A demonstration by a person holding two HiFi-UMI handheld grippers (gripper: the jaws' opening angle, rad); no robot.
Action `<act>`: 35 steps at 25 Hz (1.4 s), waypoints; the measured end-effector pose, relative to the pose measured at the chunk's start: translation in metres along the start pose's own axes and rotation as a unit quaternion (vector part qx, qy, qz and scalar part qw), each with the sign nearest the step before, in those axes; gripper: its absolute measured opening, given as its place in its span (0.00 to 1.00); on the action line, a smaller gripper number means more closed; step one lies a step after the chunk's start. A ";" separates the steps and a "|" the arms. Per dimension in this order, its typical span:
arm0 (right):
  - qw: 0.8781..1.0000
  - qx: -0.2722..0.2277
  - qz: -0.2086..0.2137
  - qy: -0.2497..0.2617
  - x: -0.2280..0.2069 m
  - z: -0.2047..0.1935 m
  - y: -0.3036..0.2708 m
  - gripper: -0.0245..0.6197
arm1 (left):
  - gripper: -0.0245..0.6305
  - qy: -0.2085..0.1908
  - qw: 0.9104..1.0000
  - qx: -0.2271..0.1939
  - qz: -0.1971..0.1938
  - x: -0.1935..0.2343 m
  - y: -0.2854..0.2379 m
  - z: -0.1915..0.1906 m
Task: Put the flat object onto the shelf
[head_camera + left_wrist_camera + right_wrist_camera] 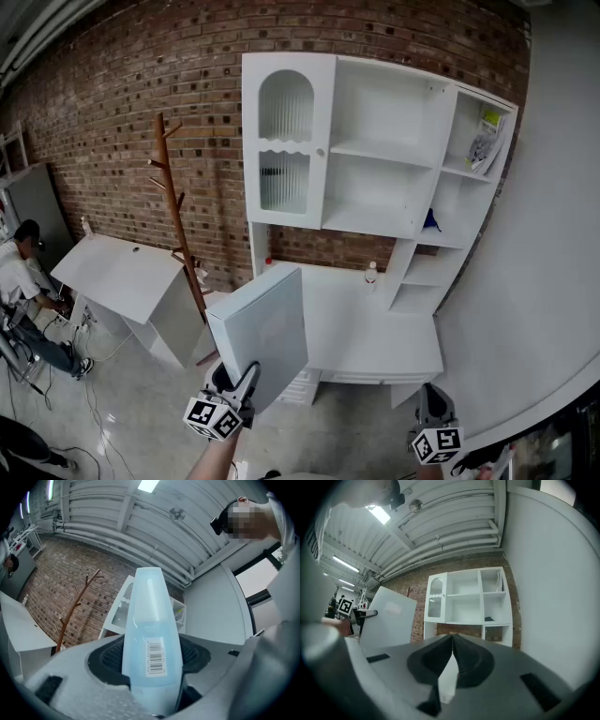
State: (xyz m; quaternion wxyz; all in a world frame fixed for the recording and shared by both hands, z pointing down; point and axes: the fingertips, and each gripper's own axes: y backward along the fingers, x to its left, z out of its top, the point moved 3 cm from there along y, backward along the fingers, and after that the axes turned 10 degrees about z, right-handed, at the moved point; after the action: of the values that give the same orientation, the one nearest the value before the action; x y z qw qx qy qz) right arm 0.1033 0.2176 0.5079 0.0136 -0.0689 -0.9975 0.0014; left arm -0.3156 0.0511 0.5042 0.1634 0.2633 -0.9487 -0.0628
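Note:
The flat object (262, 337), a pale blue-grey panel, stands upright in front of the white shelf unit (375, 155). My left gripper (236, 382) is shut on its lower edge. In the left gripper view the flat object (152, 630) appears edge-on with a barcode label, clamped between the jaws of the left gripper (152, 665). At the lower right my right gripper (434, 405) is shut and holds nothing; the right gripper (452, 645) shows its jaws pressed together. That view also has the flat object (389, 618) at the left and the shelf unit (464, 597) ahead.
A white desk top (375, 342) lies below the shelves, with a small bottle (370, 272) on it. A wooden coat stand (176, 211) and a tilted white cabinet (131, 281) stand to the left. A person (23, 277) sits at the far left. A curved white wall (553, 281) runs along the right.

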 end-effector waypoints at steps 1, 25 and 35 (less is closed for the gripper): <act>1.000 0.000 0.000 0.000 0.000 0.000 0.001 0.09 | 0.47 0.001 1.000 -0.001 0.001 0.000 0.001 0.000; 1.000 -0.001 0.009 -0.014 -0.012 -0.010 0.019 0.09 | 0.47 0.004 1.000 0.007 0.017 -0.020 0.023 -0.007; 1.000 0.001 0.025 -0.016 -0.042 -0.020 0.025 0.09 | 0.47 0.007 0.999 0.009 0.039 -0.050 0.023 -0.022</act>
State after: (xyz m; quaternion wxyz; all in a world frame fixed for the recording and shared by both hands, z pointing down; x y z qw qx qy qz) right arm 0.1492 0.2370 0.5270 -0.0018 -0.0935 -0.9956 0.0042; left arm -0.2788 0.0962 0.5156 0.1704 0.2282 -0.9575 -0.0457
